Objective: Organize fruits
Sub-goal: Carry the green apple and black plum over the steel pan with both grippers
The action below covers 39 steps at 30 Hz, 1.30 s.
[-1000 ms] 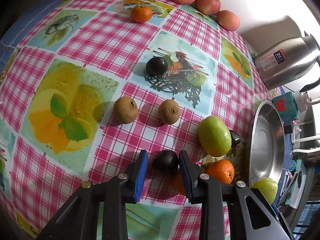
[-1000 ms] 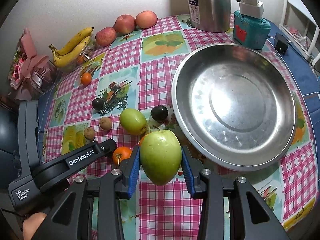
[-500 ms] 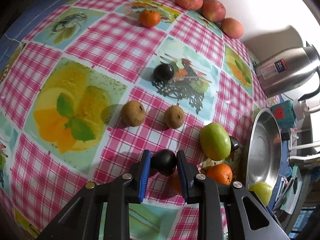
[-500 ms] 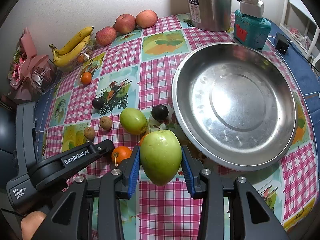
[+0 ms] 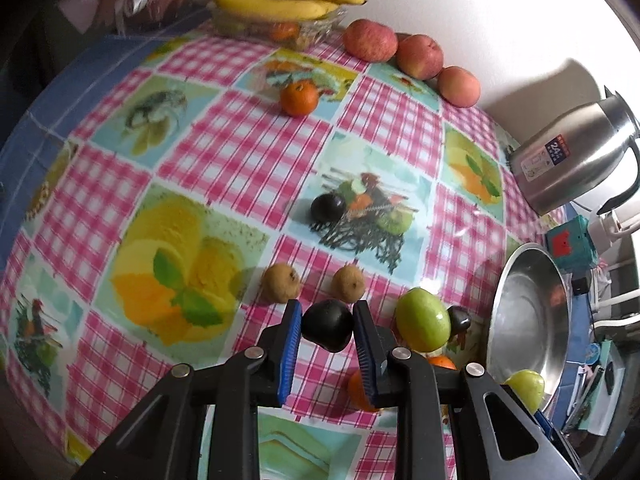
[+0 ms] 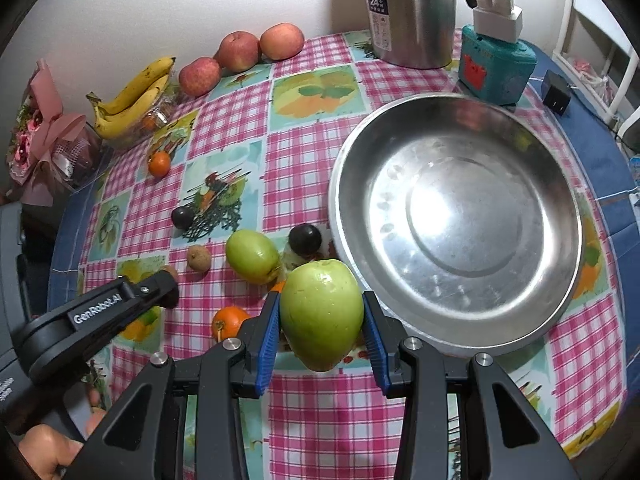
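Left gripper [image 5: 327, 330] pinches a plum [image 5: 328, 325], right gripper [image 6: 322, 322] an apple [image 6: 322, 314] — carry both level to the bowl [image 6: 552, 320], release low.

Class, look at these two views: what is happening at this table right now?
A person is sorting fruit with two tools. The left hand-held gripper is shut on a dark plum; the right hand-held gripper is shut on a green apple beside the steel bowl, which holds no fruit yet. Other fruit lies on the checked tablecloth.

Bananas [image 6: 132, 98] left of kettle [image 6: 410, 12]
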{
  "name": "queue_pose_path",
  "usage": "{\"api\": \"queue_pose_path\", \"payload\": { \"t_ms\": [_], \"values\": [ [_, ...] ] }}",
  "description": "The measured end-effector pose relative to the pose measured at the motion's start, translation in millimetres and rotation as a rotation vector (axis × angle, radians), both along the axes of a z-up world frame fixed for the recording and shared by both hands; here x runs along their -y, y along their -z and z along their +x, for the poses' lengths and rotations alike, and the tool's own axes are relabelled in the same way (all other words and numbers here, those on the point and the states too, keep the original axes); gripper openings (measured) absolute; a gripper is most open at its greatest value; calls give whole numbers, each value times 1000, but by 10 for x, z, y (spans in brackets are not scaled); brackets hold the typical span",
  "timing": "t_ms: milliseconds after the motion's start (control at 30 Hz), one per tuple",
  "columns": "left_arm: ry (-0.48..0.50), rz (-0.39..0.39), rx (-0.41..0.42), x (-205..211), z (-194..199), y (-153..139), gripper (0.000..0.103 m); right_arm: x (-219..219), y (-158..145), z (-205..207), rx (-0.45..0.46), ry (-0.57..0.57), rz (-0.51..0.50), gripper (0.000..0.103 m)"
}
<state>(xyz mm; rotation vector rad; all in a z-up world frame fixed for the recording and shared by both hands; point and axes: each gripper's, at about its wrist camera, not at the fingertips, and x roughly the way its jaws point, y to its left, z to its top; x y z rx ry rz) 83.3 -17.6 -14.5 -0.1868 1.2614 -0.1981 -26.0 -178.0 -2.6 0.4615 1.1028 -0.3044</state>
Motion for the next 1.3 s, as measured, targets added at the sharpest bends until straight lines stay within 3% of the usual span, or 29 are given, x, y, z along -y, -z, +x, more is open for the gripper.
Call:
{"api": "queue_pose_path", "payload": {
  "t_ms": [367,700,1300],
  "values": [
    [77,41,70,380,51,-213,28,266,-124,30,2,48,-6,41],
    [180,50,126,840,-30,-379,28,737,-62,-29,-45,164,1,41],
    [352,67,206,1679,-290,-457,28,1336,-171,-271,-72,302,-109,41]
  ]
}}
